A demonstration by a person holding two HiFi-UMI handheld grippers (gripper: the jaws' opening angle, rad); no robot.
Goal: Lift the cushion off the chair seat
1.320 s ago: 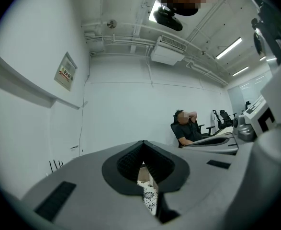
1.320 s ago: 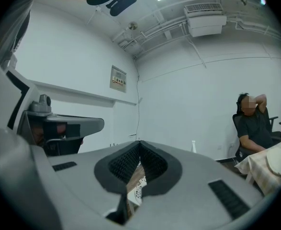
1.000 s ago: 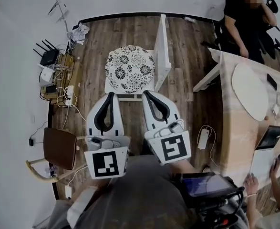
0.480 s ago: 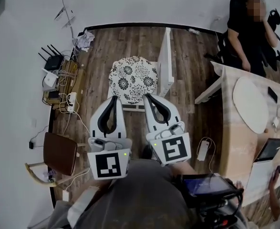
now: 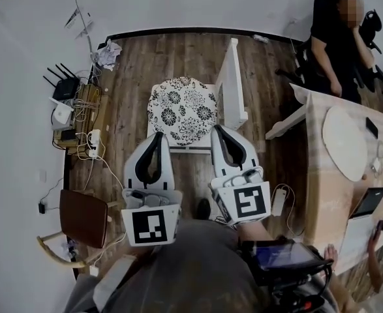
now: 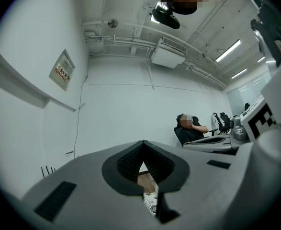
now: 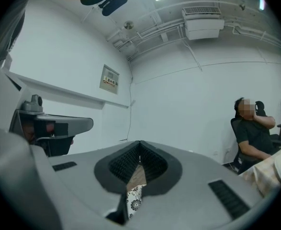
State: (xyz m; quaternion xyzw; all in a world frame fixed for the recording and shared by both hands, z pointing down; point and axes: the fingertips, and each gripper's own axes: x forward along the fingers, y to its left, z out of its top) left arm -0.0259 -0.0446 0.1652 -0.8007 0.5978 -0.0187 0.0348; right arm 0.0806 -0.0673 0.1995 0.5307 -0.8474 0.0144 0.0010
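Note:
A round white cushion with a black flower print (image 5: 181, 109) lies on the seat of a white chair (image 5: 233, 83). In the head view both grippers are held level just in front of the seat's near edge. My left gripper (image 5: 158, 135) is at the cushion's front left. My right gripper (image 5: 218, 128) is at its front right, beside the chair's backrest. Each has its jaws shut tip to tip with nothing between them. A strip of the cushion (image 6: 151, 202) shows below my left gripper (image 6: 143, 145). Another strip of the cushion (image 7: 133, 198) shows below my right gripper (image 7: 140, 145).
A wooden desk (image 5: 348, 175) stands at the right, with a seated person (image 5: 338, 31) behind it. A router and tangled cables (image 5: 70, 90) lie by the left wall. A brown stool (image 5: 80, 204) is at the near left. A white power adapter (image 5: 279, 197) lies on the floor.
Both grippers have shifted along the chair's front. The right one now sits further right, so the gap between them is wider. Both stay shut.

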